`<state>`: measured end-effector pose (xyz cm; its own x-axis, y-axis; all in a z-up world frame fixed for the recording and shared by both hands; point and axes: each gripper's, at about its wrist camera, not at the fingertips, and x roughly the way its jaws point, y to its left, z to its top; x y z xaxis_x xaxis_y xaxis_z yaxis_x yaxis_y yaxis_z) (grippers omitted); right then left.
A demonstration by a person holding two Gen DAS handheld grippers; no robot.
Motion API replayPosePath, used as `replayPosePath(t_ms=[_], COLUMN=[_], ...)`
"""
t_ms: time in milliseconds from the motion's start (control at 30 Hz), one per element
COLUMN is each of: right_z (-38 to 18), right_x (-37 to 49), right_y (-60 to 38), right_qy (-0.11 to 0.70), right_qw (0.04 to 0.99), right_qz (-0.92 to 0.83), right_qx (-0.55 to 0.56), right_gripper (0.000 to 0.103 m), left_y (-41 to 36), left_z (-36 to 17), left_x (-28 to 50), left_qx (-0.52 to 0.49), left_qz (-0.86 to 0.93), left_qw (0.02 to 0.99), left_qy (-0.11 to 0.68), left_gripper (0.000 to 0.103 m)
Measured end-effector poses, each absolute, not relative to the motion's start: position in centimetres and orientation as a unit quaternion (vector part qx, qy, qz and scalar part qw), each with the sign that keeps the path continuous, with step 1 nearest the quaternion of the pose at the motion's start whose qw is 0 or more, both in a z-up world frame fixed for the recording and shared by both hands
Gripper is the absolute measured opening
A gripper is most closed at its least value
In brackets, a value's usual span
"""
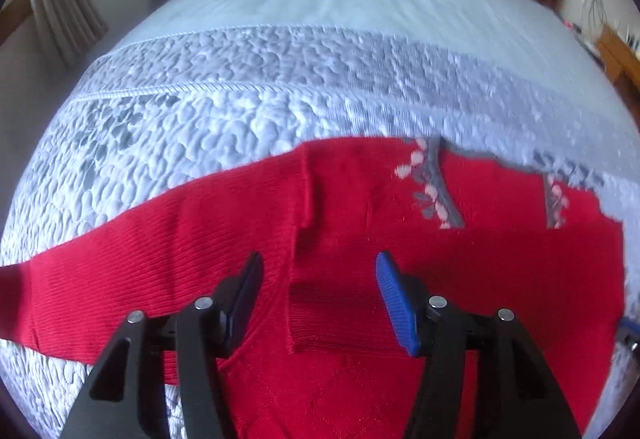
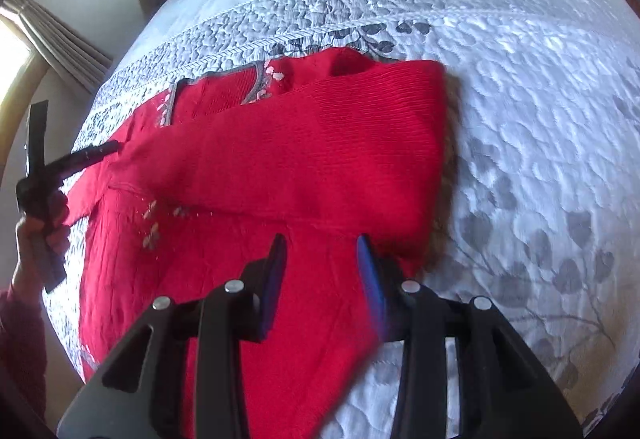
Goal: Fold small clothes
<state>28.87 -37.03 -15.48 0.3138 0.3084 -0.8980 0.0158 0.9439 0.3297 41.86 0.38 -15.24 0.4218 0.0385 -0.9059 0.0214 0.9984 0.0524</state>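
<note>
Both grippers' jaws apart, empty, over red ribbed knit sweater (image 1: pixel 224 239) on quilted bed (image 1: pixel 240 111). Risk: folded sleeve (image 2: pixel 304 159) slips if pinch catches one layer.

The right gripper (image 2: pixel 322 243) is open, and a red sweater (image 2: pixel 304 159) lies just past its jaws on the bed cover (image 2: pixel 540 99). Far to their left, the left gripper (image 2: pixel 100 153) touches the sweater.
</note>
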Motion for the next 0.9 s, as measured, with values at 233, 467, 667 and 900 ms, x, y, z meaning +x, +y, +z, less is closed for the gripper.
replayPosePath(t_ms=[233,467,667,900], right_z=[-17.5,-14.2,-13.8,-13.5], right_x=[29.7,25.7,23.9,24.4], right_y=[-37.2,-34.5,-31.2,-27.4], right_qy=[0.604,0.577,0.575,0.582], right_qw=[0.779,0.802,0.806,0.799], right_qz=[0.077,0.104,0.12,0.143], right_qx=[0.152,0.113,0.07,0.043], right_gripper=[0.033,0.043,0.043,0.044], left_y=[1.0,8.5,21.3,34.8], left_z=[-17.4,-14.1,-14.1,-13.8], left_x=[41.4,35.4,29.4,26.2], left_qx=[0.02,-0.039,-0.062,-0.148], left_qz=[0.017,0.031,0.158,0.279], left_qw=[0.827,0.84,0.82,0.777], left_qy=[0.562,0.541,0.547,0.545], left_gripper=[0.062,0.073,0.073,0.073])
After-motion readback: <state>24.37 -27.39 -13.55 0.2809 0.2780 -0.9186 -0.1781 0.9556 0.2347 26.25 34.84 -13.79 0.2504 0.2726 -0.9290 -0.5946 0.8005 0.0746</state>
